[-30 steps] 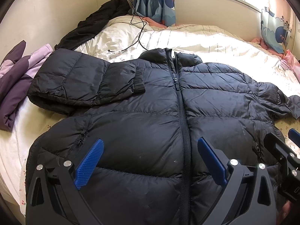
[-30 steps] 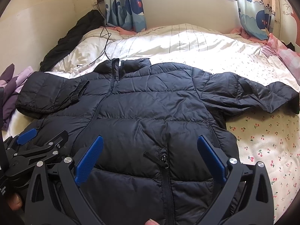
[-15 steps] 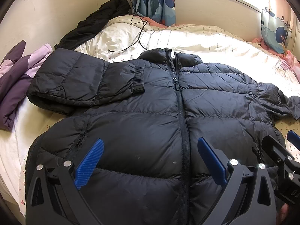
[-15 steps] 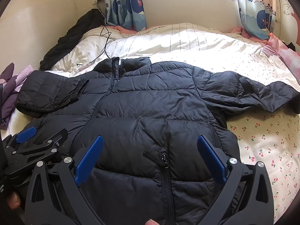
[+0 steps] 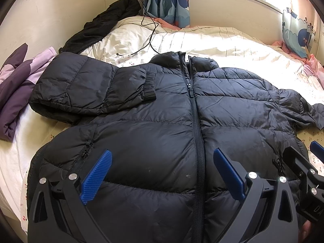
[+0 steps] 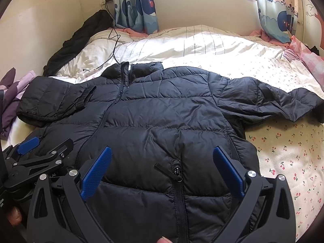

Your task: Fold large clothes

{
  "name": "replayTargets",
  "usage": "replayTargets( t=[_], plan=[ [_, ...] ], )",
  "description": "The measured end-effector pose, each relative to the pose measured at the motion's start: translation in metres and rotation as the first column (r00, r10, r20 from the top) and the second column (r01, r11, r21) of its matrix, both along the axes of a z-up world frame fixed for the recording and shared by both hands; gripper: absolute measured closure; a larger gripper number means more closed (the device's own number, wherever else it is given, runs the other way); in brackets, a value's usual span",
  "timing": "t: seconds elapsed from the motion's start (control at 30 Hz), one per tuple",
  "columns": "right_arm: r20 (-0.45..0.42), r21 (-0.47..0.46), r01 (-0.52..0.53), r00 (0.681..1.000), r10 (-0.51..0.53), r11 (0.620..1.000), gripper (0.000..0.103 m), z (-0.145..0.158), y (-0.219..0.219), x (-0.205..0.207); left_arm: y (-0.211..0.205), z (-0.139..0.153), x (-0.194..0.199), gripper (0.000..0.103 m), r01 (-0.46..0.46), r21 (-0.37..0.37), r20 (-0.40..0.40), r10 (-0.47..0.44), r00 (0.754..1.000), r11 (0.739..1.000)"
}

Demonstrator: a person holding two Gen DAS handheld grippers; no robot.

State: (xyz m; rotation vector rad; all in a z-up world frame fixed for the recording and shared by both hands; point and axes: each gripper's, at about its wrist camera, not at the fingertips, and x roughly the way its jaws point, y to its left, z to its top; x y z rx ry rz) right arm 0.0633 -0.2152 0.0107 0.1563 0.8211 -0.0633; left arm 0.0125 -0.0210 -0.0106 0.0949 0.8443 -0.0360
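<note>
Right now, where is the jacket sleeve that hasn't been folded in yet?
In the right wrist view, the unfolded sleeve stretches out to the right side of the black puffer jacket, lying flat on the cherry-print sheet.

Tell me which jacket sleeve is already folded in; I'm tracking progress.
The sleeve by the purple clothes: this folded sleeve lies across the chest; the other sleeve stretches out flat.

There is one black puffy jacket [image 5: 162, 125] on one bed [image 6: 283, 145]. Up at 10 o'clock lie one more black coat [image 5: 101, 28] and one purple blanket [image 5: 14, 93]. Two curtains [image 6: 135, 6] hang by the window, and one black cord [image 5: 149, 32] runs down.
</note>
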Motion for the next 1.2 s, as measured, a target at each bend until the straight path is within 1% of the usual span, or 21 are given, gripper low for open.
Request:
replayTargets(
  t=[0.4,0.67,1.0,1.2],
  plan=[
    [0.005,-0.004,0.0,1.0,0.0,1.0,0.006,0.0,0.0,0.0,-0.001,0.0,0.001,0.007,-0.001,0.0,0.0,0.001,1.0,1.0],
    [0.076,0.01,0.027,0.997,-0.027,1.0,0.006,0.011,-0.011,-0.005,0.0,0.0,0.001,0.007,0.0,0.0,-0.001,0.0,1.0,1.0],
    [0.056,0.026,-0.007,0.998,0.005,1.0,0.006,0.01,-0.007,-0.005,0.0,0.0,0.001,0.007,0.0,-0.001,-0.001,0.0,1.0,1.0],
    [0.056,-0.001,-0.01,0.998,0.01,1.0,0.006,0.009,-0.002,-0.004,-0.003,-0.001,0.002,0.007,0.0,-0.003,-0.001,0.0,1.0,1.0]
  ],
)
